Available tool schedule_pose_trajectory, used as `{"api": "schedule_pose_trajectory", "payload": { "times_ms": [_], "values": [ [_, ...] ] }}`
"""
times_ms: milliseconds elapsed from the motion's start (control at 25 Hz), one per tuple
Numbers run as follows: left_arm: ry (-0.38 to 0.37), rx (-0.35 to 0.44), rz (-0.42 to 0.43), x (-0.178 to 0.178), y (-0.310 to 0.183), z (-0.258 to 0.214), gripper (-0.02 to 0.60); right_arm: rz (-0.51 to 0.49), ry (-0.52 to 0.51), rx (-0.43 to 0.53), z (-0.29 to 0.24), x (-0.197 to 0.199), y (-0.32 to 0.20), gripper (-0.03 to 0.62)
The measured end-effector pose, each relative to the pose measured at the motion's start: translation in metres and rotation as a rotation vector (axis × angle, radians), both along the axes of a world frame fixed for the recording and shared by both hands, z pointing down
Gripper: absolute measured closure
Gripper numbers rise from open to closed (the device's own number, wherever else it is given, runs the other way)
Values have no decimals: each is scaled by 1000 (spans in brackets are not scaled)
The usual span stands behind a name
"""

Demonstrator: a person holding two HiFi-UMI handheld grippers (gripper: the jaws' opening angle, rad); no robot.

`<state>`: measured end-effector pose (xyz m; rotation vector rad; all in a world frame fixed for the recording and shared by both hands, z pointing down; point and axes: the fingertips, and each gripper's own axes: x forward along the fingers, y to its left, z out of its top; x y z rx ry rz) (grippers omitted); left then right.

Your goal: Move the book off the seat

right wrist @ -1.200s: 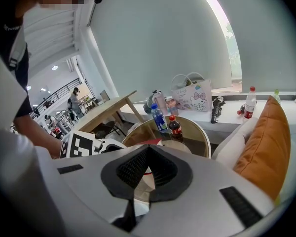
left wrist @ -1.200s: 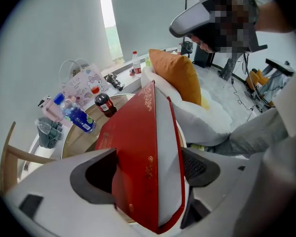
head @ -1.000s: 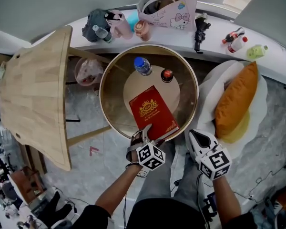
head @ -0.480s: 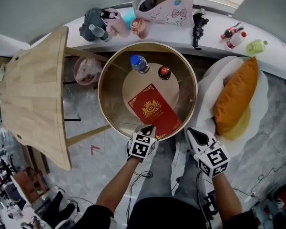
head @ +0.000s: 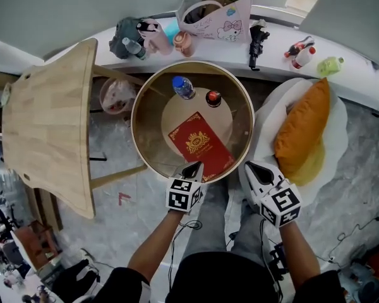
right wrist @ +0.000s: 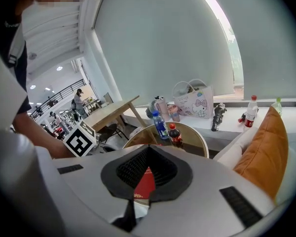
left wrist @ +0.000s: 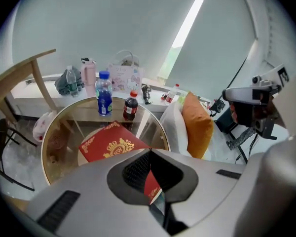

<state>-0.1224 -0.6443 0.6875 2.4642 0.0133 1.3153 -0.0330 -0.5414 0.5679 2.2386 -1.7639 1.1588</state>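
The red hardcover book with a gold crest lies flat on the round glass-topped table with a wooden rim, toward the table's 6 o'clock side and turned askew. The left gripper sits at the book's 7 o'clock. Its jaws are pinched together on the book's near edge, and a red strip of cover shows in the gap between the pads in the left gripper view. The right gripper hangs at the book's 4 o'clock, just outside the rim and apart from the book, with its jaws closed on nothing.

At the book's 11 o'clock stands a clear water bottle with a blue cap, and at 1 o'clock a dark cola bottle with a red cap. Both are upright and clear of the book.

On the white ledge at 12 o'clock, a pink cartoon-print gift bag stands open; what it holds cannot be made out. A pale plastic bag sits beyond the rim at 10 o'clock.

A white armchair with an orange cushion crowds the table at 3 o'clock. A light wooden tabletop stands at 9 o'clock. Grey marbled floor lies open at 8 o'clock.
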Motion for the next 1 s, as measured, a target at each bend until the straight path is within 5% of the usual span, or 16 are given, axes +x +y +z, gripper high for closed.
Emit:
{"api": "schedule_pose_trajectory", "payload": {
  "times_ms": [400,1000],
  "values": [
    [253,105,-77,18,8,-145,568,-9,107,143,-112,25,8,588],
    [503,238,-29,46,106,-295,569,37,252,291,-234,58,136,588]
  ]
}}
